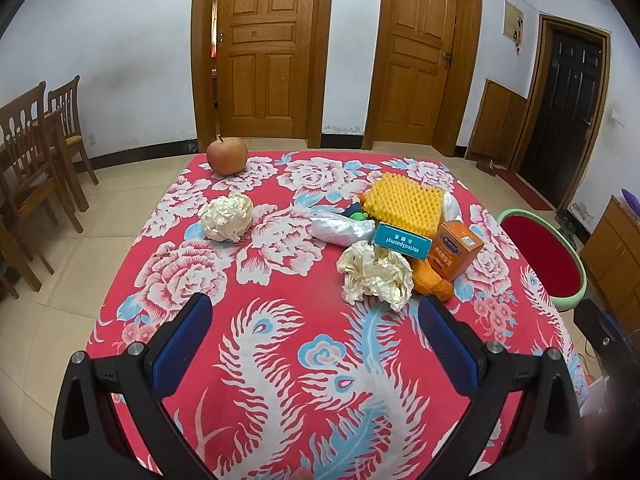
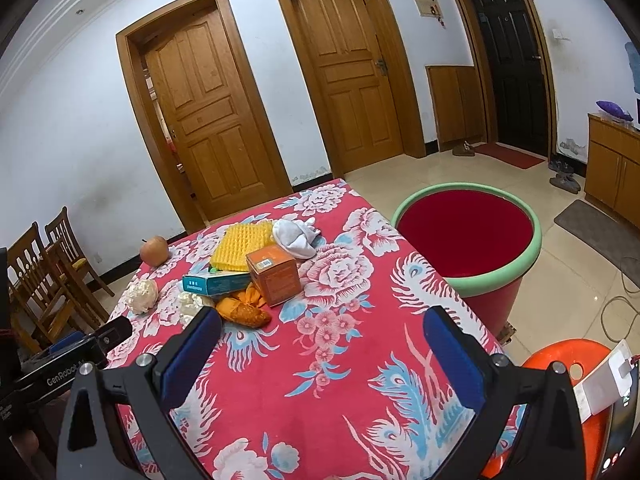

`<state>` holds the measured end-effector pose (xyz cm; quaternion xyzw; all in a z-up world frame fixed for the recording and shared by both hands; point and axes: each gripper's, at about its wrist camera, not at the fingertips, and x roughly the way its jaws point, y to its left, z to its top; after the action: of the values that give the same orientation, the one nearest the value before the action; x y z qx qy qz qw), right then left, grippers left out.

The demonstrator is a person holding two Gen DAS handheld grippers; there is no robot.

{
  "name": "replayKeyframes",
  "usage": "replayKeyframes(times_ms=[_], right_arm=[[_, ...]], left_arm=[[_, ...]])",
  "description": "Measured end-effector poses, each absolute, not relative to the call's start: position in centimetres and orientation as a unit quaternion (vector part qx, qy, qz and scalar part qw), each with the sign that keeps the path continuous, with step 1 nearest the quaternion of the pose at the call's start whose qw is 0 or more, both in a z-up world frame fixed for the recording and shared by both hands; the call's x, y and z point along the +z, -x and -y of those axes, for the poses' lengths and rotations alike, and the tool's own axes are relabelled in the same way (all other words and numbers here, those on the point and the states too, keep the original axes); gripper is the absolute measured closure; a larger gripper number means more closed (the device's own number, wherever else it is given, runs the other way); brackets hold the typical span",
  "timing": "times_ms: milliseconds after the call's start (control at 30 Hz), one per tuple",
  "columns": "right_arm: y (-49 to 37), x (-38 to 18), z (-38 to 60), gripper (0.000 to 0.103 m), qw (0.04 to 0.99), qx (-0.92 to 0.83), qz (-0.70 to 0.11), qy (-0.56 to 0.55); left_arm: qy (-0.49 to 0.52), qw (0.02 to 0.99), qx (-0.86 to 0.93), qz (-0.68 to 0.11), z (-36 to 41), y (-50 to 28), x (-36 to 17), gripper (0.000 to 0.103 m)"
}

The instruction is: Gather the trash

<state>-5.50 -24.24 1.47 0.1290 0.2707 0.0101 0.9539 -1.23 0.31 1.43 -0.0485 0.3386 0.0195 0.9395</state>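
A trash pile lies on the red floral tablecloth (image 1: 280, 344): a crumpled paper ball (image 1: 376, 274), another paper ball (image 1: 227, 217), a teal box (image 1: 402, 241), an orange box (image 1: 456, 250), yellow foam netting (image 1: 404, 204), a white bag (image 1: 342, 230) and orange peel (image 1: 434, 284). My left gripper (image 1: 316, 320) is open and empty, just short of the nearer paper ball. My right gripper (image 2: 320, 332) is open and empty above the cloth, with the pile (image 2: 256, 272) ahead to its left. A red bin with a green rim (image 2: 468, 240) stands beside the table's right edge.
An apple (image 1: 227, 156) sits at the table's far left corner. Wooden chairs (image 1: 36, 152) stand at the left. An orange stool (image 2: 568, 380) is at the near right. Wooden doors line the far wall. A cabinet (image 2: 612, 160) stands at the right.
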Motion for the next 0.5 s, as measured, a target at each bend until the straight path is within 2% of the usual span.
replayKeyframes(times_ms=[500], right_arm=[[5.82,1.46,24.50,0.000,0.956,0.013,-0.263,-0.132]], left_arm=[[0.045,0.941,0.021,-0.336,-0.27,1.96,1.61,0.002]])
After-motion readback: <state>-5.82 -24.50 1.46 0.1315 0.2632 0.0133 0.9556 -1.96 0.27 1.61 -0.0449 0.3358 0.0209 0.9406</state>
